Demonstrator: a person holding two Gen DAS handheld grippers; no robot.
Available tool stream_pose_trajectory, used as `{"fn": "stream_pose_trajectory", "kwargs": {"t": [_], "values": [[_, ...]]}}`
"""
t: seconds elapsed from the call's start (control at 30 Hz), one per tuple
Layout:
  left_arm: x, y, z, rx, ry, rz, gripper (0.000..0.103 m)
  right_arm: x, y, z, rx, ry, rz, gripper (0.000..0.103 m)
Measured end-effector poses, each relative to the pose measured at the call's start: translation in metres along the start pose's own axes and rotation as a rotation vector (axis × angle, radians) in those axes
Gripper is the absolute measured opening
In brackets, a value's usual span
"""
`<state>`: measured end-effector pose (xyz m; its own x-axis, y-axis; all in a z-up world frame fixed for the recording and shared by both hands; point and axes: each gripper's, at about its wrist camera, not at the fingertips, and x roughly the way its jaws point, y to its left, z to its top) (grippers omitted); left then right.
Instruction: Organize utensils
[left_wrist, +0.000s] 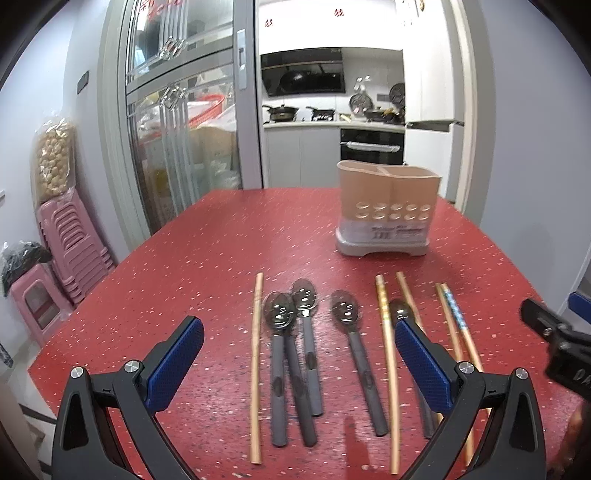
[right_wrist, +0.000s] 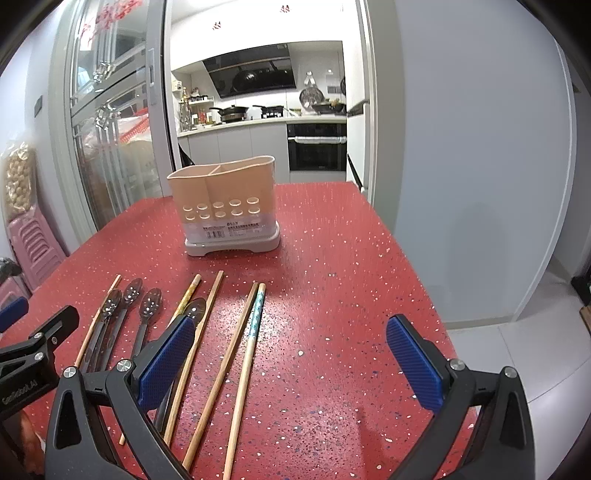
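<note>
Several grey-handled metal spoons (left_wrist: 306, 332) and wooden chopsticks (left_wrist: 256, 365) lie in a row on the red speckled table (left_wrist: 207, 258). A beige two-compartment utensil holder (left_wrist: 386, 206) stands behind them, empty as far as I see. My left gripper (left_wrist: 299, 365) hovers open above the spoons. My right gripper (right_wrist: 291, 365) hangs open over a pair of chopsticks (right_wrist: 243, 354), one with a blue patterned tip (right_wrist: 257, 310). The holder (right_wrist: 225, 206) stands upright at the table's middle in the right wrist view. The spoons (right_wrist: 147, 310) lie to its left there.
The table's right edge (right_wrist: 424, 295) drops to a tiled floor. Stacked pink stools (left_wrist: 74, 251) stand left of the table by a glass sliding door (left_wrist: 177, 129). A kitchen lies beyond the doorway. The right gripper's body (left_wrist: 554, 343) shows at the left view's right edge.
</note>
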<state>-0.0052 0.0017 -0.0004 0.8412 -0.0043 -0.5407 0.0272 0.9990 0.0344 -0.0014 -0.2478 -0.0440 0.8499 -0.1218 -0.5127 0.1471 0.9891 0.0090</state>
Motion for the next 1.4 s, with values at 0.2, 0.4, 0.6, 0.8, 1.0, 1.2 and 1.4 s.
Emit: {"fn": "stream_pose_trajectory", "kwargs": {"t": [0.2,0.4,0.6,0.8,1.0,1.2,1.4], "values": [[0.041,0.034,0.005,-0.038,0.167,0.023,0.103,0.028,-0.009,0.011,0.021,0.13,0.028,0.103],[0.082,0.068,0.001,-0.1,0.317,0.014,0.103,0.063,-0.007,0.013,0.007,0.312,0.065,0.103],[0.103,0.078,0.0,-0.102,0.388,0.003,0.103,0.09,-0.005,0.012,0.001,0.444,0.074,0.096],[0.123,0.081,-0.001,-0.108,0.453,0.003,0.103,0.113,0.004,0.008,-0.035,0.544,0.056,0.076],[0.134,0.078,-0.005,-0.071,0.481,0.009,0.103,0.123,0.014,0.007,-0.09,0.57,0.029,0.072],[0.15,0.071,0.003,-0.043,0.502,-0.009,0.103,0.137,0.022,0.018,-0.117,0.617,0.031,0.071],[0.168,0.057,0.021,-0.001,0.538,-0.068,0.103,0.152,0.025,0.03,-0.133,0.692,0.062,0.058]]}}
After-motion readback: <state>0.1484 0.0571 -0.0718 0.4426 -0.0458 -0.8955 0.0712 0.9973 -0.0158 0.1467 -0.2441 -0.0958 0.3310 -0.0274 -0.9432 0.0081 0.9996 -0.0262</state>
